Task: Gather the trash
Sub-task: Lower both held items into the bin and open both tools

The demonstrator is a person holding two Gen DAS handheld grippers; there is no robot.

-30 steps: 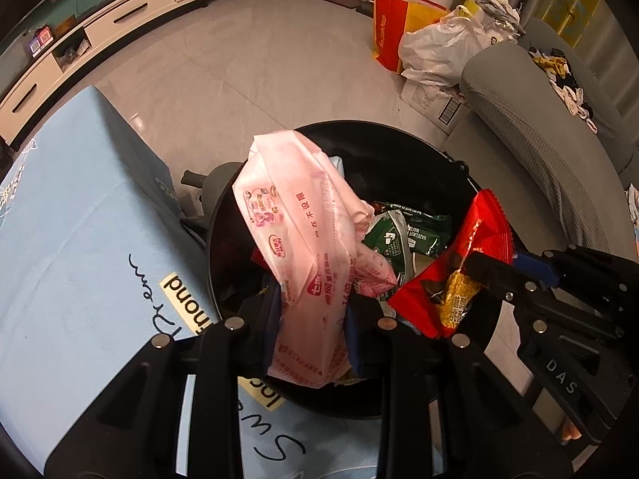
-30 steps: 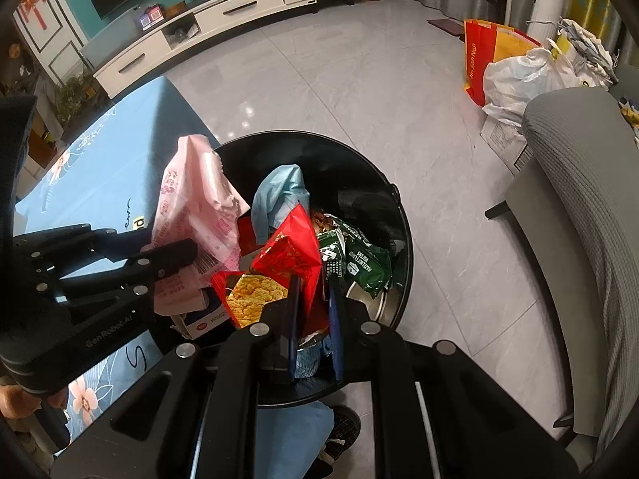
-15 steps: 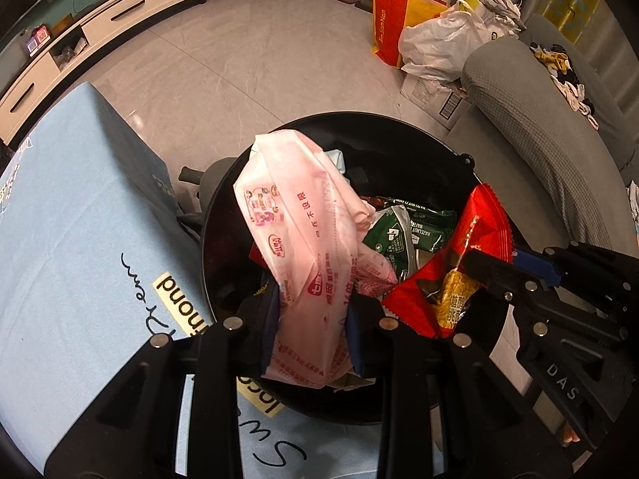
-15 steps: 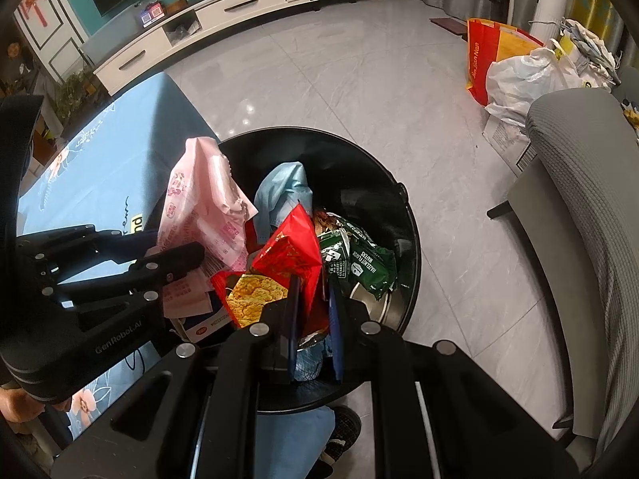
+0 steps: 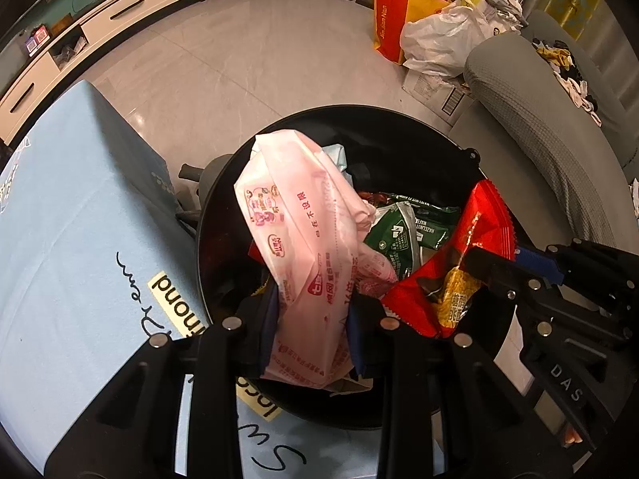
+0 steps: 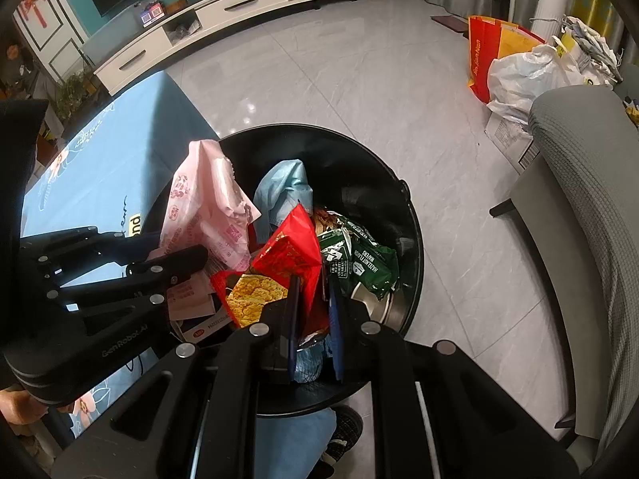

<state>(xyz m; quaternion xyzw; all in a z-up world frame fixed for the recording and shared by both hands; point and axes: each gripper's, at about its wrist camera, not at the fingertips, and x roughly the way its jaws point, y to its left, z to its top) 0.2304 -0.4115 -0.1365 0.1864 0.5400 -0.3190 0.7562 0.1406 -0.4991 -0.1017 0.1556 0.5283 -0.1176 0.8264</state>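
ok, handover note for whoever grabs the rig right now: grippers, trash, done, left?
Left gripper: shut on the pink wrapper, held over the black bin.
Right gripper: shut on the red snack bag, also over the bin.
Done: green wafer packet and blue wrapper already lie in the bin.
Left: release both pieces into the bin. Whether more trash remains elsewhere is not in view.

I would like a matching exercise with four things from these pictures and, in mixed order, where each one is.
Things:
1. pink bag
2. red packet
3. green wrapper
4. white bag

Places:
a. on the floor by the sofa
b. between the right fingers
c. lying loose in the bin
d. between the left fingers

Pairs: 1-d, 2-b, 3-c, 4-a
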